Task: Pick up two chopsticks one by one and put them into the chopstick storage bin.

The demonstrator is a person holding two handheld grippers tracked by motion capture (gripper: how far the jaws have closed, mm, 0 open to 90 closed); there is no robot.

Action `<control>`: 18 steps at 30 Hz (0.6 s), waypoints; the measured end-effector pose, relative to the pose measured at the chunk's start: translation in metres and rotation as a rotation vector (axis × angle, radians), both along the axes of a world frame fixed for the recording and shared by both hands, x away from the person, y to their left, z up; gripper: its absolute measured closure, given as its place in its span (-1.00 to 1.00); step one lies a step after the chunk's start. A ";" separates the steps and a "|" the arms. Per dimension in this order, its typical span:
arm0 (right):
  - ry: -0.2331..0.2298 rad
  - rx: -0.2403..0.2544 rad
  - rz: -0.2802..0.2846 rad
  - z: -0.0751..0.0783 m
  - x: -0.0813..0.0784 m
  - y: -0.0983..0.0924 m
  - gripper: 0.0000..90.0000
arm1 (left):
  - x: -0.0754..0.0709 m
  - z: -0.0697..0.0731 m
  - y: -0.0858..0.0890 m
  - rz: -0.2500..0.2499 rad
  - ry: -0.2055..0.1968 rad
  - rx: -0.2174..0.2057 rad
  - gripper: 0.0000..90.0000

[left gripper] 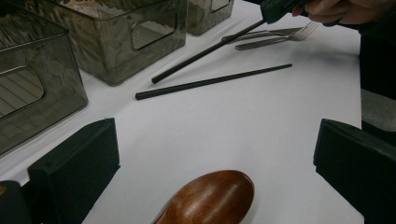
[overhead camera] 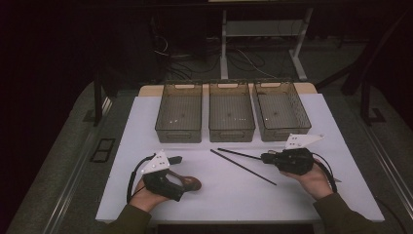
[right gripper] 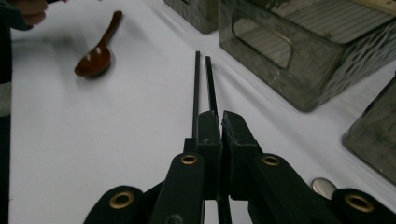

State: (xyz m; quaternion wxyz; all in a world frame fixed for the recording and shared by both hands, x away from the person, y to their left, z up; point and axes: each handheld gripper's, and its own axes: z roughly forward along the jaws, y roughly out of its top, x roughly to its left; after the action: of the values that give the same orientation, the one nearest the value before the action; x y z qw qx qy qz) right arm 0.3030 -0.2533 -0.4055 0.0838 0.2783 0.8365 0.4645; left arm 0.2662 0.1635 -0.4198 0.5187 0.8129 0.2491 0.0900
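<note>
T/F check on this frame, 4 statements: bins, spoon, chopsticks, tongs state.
1. Three bins stand in a row at the far side of the table. True.
2. The left tongs are shut on the wooden spoon. False: they are open, with the spoon bowl lying between them.
3. The right tongs are shut on a black chopstick. True.
4. Both chopsticks lie inside a bin. False: the other chopstick lies on the table.
</note>
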 end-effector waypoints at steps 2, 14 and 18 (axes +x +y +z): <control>-0.013 0.003 0.003 0.004 -0.001 0.000 0.89 | 0.000 0.001 0.001 0.006 0.003 -0.013 -1.00; -0.052 0.072 -0.016 0.031 0.000 -0.001 0.89 | -0.002 -0.001 0.007 0.025 -0.001 -0.017 -1.00; -0.075 0.070 -0.021 0.044 0.005 0.006 0.89 | 0.000 -0.003 0.005 0.014 0.000 -0.008 -1.00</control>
State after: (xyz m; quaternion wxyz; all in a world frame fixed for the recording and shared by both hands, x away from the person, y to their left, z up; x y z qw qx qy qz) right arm 0.3079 -0.2472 -0.3618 0.1100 0.2721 0.8131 0.5027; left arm 0.2666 0.1689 -0.4229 0.5212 0.8091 0.2553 0.0925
